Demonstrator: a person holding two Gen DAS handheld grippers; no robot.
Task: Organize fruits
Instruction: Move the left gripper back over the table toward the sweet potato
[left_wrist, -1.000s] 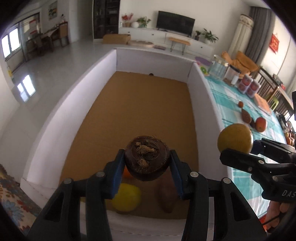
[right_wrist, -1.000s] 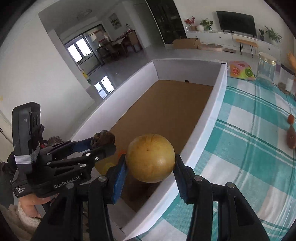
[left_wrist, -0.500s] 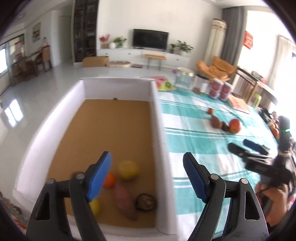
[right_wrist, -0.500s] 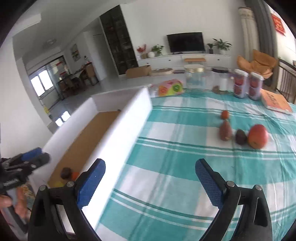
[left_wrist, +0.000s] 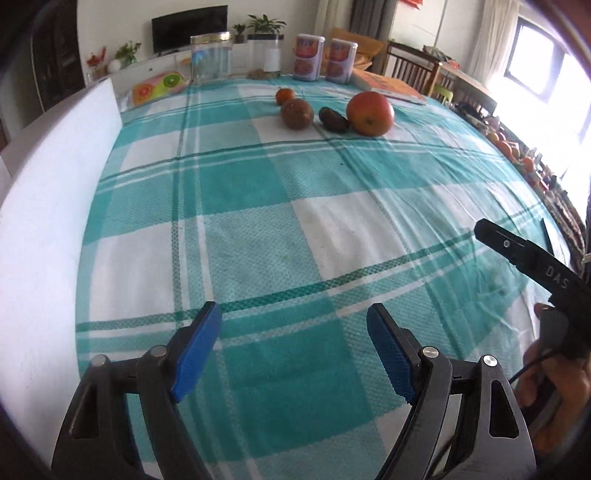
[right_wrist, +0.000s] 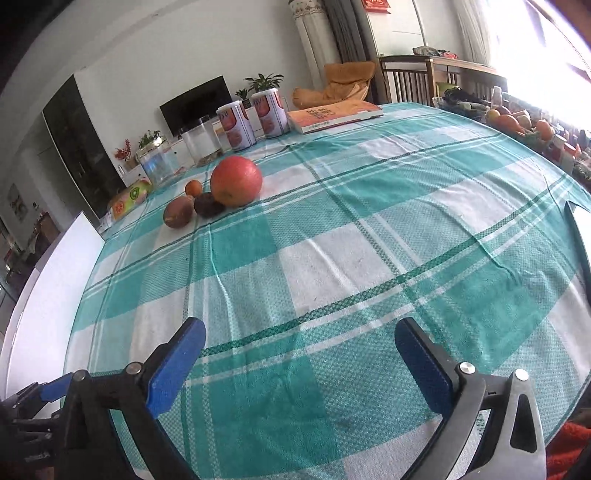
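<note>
Several fruits lie together at the far side of the teal checked tablecloth (left_wrist: 295, 206): a red apple (left_wrist: 370, 113) (right_wrist: 236, 184), a brown round fruit (left_wrist: 297, 113) (right_wrist: 179, 217), a dark wrinkled fruit (left_wrist: 333, 119) (right_wrist: 208, 204) and a small orange (left_wrist: 285, 96) (right_wrist: 193, 187). My left gripper (left_wrist: 295, 343) hangs open over bare cloth, well short of them. My right gripper (right_wrist: 299, 354) has its jaws opening wide with nothing between them, also over bare cloth. The white box wall (left_wrist: 55, 184) (right_wrist: 55, 280) runs along the left; its inside is hidden.
Two red-labelled canisters (left_wrist: 325, 59), glass jars (left_wrist: 211, 55), a fruit-print pouch (left_wrist: 157, 85) and an orange book (right_wrist: 332, 112) line the table's far edge. More fruit (right_wrist: 513, 120) is piled at the far right. A hand holds the right gripper's handle (left_wrist: 554, 354).
Both grippers let go of their fruit over the box, the left a brown rough one and the right a yellow one. They then swung right, out over the tablecloth, with jaws apart.
</note>
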